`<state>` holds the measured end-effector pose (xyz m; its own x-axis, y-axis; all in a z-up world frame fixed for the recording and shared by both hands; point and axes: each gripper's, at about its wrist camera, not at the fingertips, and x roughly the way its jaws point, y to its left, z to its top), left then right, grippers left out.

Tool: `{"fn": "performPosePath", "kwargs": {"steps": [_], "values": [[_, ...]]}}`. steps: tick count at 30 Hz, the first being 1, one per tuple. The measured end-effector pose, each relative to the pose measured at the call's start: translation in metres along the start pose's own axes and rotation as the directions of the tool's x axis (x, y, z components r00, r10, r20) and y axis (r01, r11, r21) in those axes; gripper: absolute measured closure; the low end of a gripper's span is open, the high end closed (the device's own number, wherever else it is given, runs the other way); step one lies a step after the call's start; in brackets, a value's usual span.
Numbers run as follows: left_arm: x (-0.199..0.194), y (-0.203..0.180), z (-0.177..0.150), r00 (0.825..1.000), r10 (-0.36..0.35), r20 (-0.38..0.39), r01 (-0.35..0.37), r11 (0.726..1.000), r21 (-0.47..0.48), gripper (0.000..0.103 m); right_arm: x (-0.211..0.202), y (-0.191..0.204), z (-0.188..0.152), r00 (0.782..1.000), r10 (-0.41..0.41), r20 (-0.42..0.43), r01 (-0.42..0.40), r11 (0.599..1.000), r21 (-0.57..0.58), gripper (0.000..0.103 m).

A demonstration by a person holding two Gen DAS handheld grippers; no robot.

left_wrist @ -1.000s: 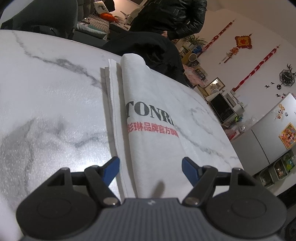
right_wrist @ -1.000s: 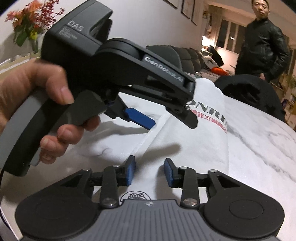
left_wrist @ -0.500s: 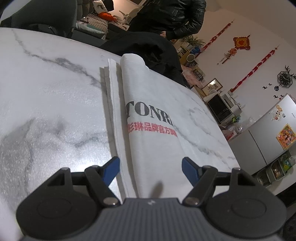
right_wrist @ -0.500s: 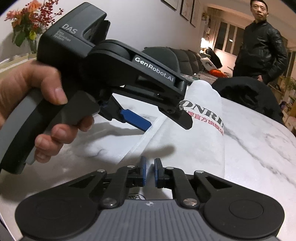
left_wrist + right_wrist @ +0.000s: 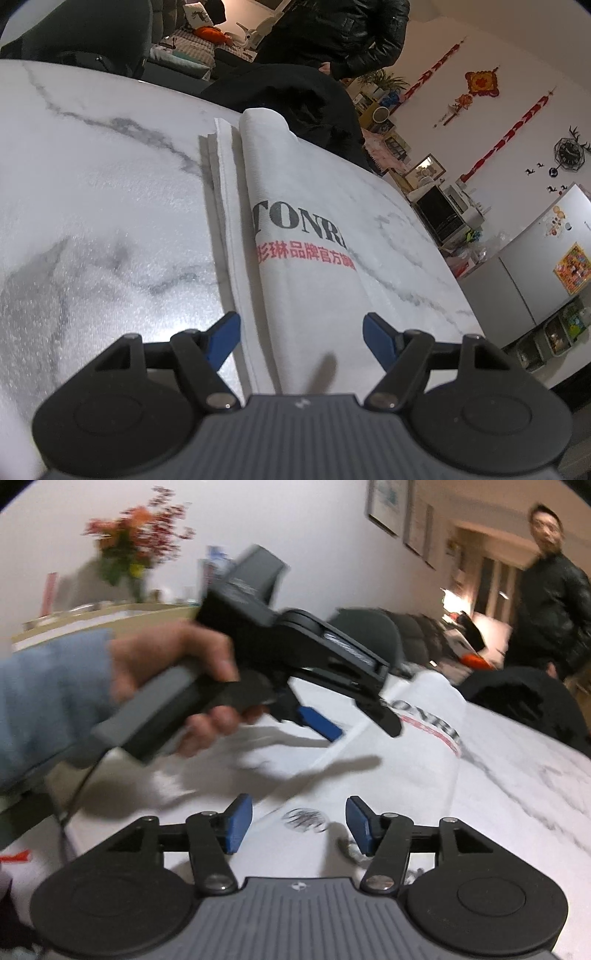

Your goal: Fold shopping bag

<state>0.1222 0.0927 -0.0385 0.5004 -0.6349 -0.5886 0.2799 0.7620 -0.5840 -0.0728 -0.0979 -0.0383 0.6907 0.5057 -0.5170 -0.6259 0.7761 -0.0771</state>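
Observation:
The white shopping bag (image 5: 295, 206), printed with black letters and red characters, lies folded into a long narrow strip on the marble table (image 5: 92, 184). My left gripper (image 5: 301, 336) hovers open over the bag's near end, one blue finger on each side of the strip. In the blurred right wrist view the bag (image 5: 406, 760) runs away to the right. A hand in a blue sleeve holds the left gripper (image 5: 365, 734) above it. My right gripper (image 5: 299, 823) stands open just above the bag's near corner, with nothing between its fingers.
A person in a black jacket (image 5: 332, 33) stands beyond the table's far edge, behind a dark garment (image 5: 295, 96) on a chair. A fridge (image 5: 546, 266) and shelves stand off the right edge. Flowers (image 5: 129, 554) sit on a sideboard at the left.
My right gripper closed half a second ago and has now opened wide, drawing back from the bag with fast motion. The left gripper and the bag have stayed put.

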Motion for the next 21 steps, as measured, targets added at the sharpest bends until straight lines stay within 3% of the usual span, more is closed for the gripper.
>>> {"fn": "performPosePath", "kwargs": {"steps": [6, 11, 16, 21], "values": [[0.000, 0.000, -0.001, 1.000, 0.003, 0.004, -0.003, 1.000, 0.000, 0.033, -0.023, 0.013, -0.014, 0.998, 0.048, 0.035, -0.044, 0.993, -0.110, 0.047], [0.000, -0.002, 0.000, 1.000, 0.012, 0.004, -0.012, 1.000, 0.005, 0.033, -0.026, 0.016, -0.019, 0.999, 0.037, 0.029, -0.033, 0.988, -0.150, 0.047], [0.000, -0.004, -0.001, 1.000, 0.024, 0.005, -0.024, 1.000, 0.004, 0.034, -0.006, 0.000, 0.008, 1.000, 0.020, -0.020, -0.019, 0.998, 0.061, 0.047], [0.001, -0.005, -0.001, 0.999, 0.034, 0.005, -0.034, 0.999, 0.005, 0.034, 0.038, -0.015, 0.032, 0.993, -0.091, -0.080, 0.100, 0.987, 0.122, 0.052]]}}
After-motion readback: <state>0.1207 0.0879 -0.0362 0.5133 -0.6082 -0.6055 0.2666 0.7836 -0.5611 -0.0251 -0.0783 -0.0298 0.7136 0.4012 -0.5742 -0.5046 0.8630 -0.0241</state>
